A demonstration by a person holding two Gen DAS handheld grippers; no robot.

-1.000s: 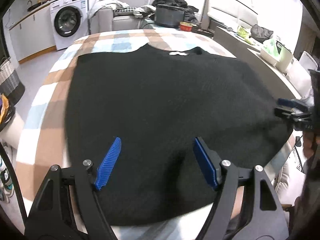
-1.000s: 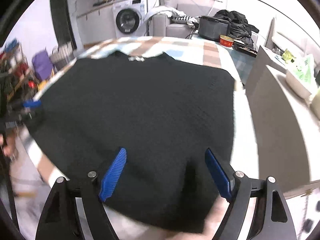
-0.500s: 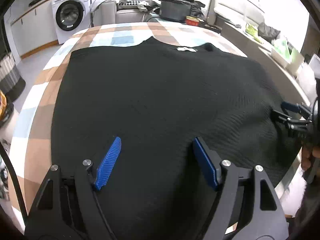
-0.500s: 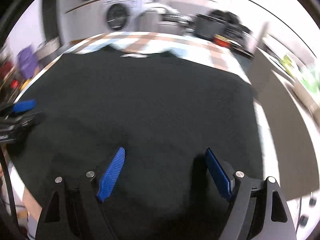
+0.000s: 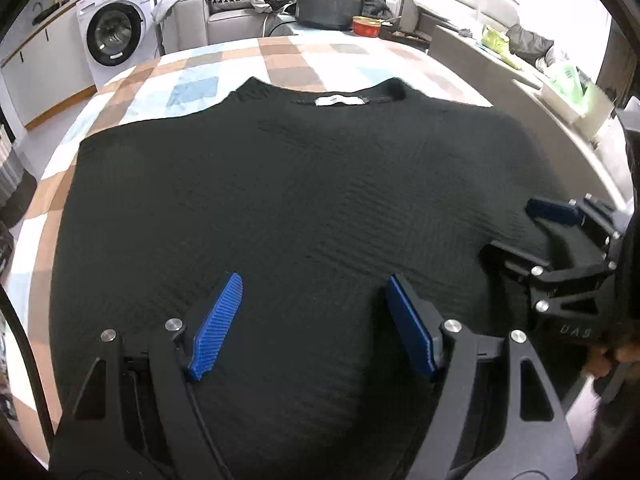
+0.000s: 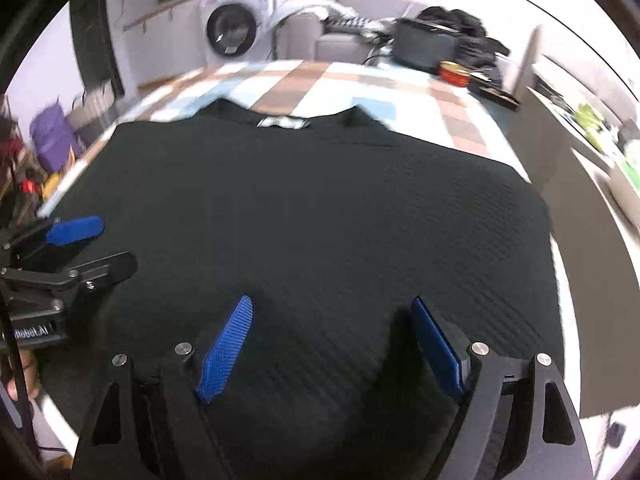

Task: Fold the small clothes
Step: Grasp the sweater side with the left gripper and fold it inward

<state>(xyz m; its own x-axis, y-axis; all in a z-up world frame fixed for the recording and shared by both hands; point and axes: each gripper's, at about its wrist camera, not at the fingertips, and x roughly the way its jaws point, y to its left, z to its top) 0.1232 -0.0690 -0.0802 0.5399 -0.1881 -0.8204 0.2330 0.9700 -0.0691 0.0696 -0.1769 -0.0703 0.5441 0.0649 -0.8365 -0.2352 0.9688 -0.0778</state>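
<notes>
A black knit sweater (image 5: 304, 184) lies flat on the checkered tablecloth (image 5: 280, 60), collar and white label (image 5: 340, 100) at the far side. My left gripper (image 5: 314, 284) hovers over the sweater's near part, open, with nothing between its blue pads. Open too, my right gripper (image 6: 331, 304) hangs over the same sweater (image 6: 312, 208), nearer its right side. Each gripper shows in the other's view: the right gripper (image 5: 516, 228) at the sweater's right edge, the left gripper (image 6: 114, 244) at its left edge. The near hem is hidden under the grippers.
Beyond the table's far end stand a washing machine (image 5: 116, 34), a sofa with clothes, a black box (image 5: 330, 4) and a red bowl (image 5: 366, 26). A grey counter (image 5: 500, 72) runs along the right. Cluttered bags (image 6: 52, 140) sit on the floor at the left.
Both grippers have moved forward over the sweater towards the collar, and closer to each other's view. Both stayed open. The sweater lies as before.
</notes>
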